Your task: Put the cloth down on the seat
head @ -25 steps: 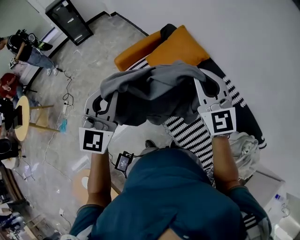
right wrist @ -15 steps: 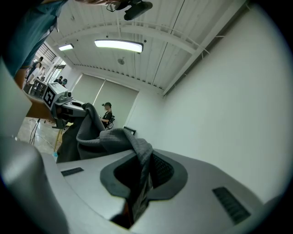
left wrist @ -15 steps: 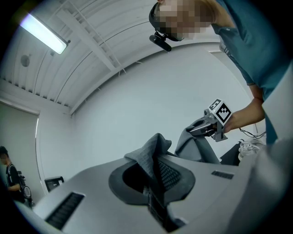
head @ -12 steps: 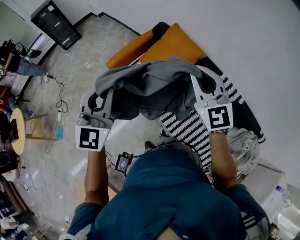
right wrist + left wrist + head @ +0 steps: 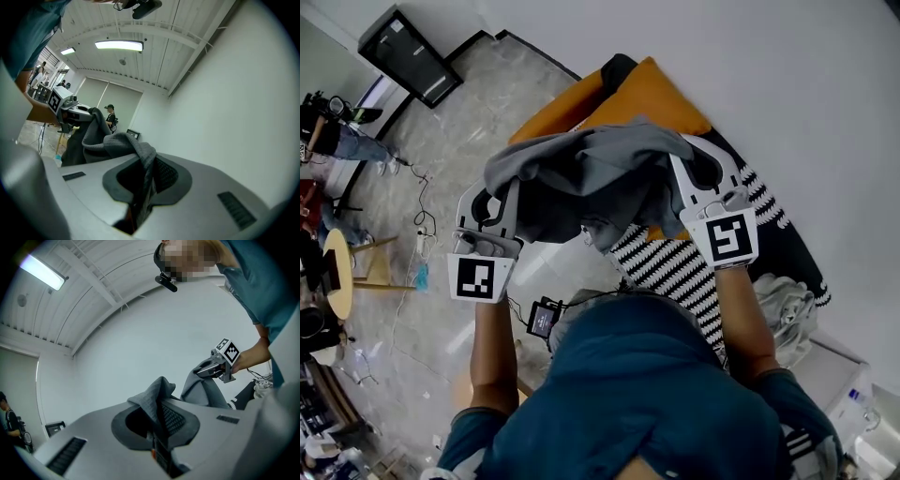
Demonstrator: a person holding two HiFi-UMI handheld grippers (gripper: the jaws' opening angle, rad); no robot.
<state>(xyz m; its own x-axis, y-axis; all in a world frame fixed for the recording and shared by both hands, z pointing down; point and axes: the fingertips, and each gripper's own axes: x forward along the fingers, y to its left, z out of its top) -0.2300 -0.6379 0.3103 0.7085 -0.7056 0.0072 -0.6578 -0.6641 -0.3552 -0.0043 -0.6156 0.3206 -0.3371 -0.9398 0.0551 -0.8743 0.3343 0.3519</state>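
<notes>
A grey cloth (image 5: pixel 581 173) is held up over the front part of the striped seat (image 5: pixel 675 267), stretched between the two grippers and sagging in loose folds in the middle. The left gripper (image 5: pixel 157 432) has its fingers (image 5: pixel 176 420) clamped on one bunched edge of the cloth, which pokes up from between them as a small peak. The right gripper (image 5: pixel 145 187) is clamped the same way on the opposite edge, with a thick fold rising from its closed fingers. The left gripper hangs out past the seat's front edge, over the floor (image 5: pixel 487 103), while the right one is above the seat itself. An orange cushion (image 5: pixel 647 89) leans at the far end of the seat, partly behind the cloth. A pale crumpled garment (image 5: pixel 783 300) lies at the seat's near end. A small round table (image 5: pixel 337 272) stands on the floor well apart from the seat
</notes>
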